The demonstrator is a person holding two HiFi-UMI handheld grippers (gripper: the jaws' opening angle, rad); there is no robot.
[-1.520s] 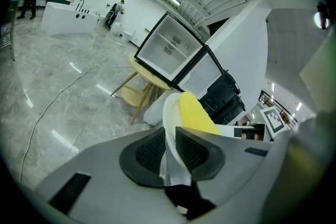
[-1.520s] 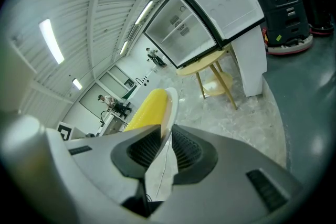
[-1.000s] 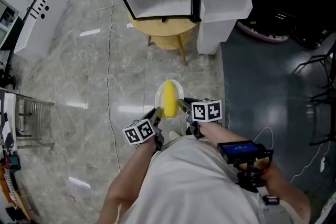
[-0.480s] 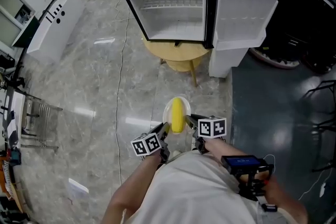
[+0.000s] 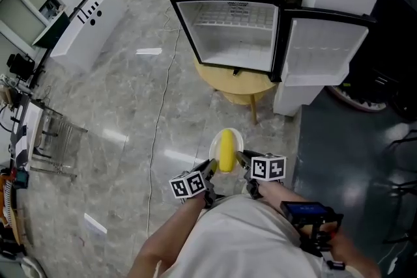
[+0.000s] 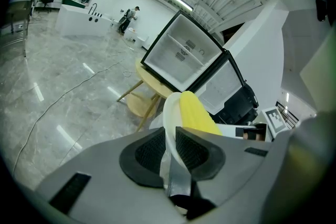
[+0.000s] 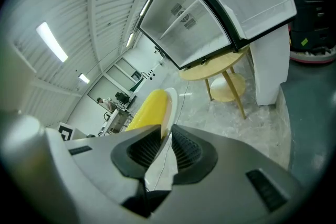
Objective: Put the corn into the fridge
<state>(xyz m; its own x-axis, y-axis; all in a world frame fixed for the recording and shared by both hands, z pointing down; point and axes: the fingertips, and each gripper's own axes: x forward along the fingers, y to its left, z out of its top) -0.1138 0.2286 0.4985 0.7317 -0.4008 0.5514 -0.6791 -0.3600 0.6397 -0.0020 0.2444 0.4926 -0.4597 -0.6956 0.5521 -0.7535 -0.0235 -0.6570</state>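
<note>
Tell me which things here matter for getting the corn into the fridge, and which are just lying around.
In the job: corn, the white plate carrying it, left gripper and right gripper shut on its rim, the open fridge.
Lying about: wire rack, floor cable, white counter.

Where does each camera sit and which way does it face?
Head view: on the person's head, looking steeply down at the corn on its plate; shows arms, torso, left claw, right claw.
Left gripper view: on the left claw, looking along its jaws, shut on the plate's rim, toward the fridge.
Right gripper view: on the right claw, likewise, from the plate's other side.
All share corn, plate, fridge.
</note>
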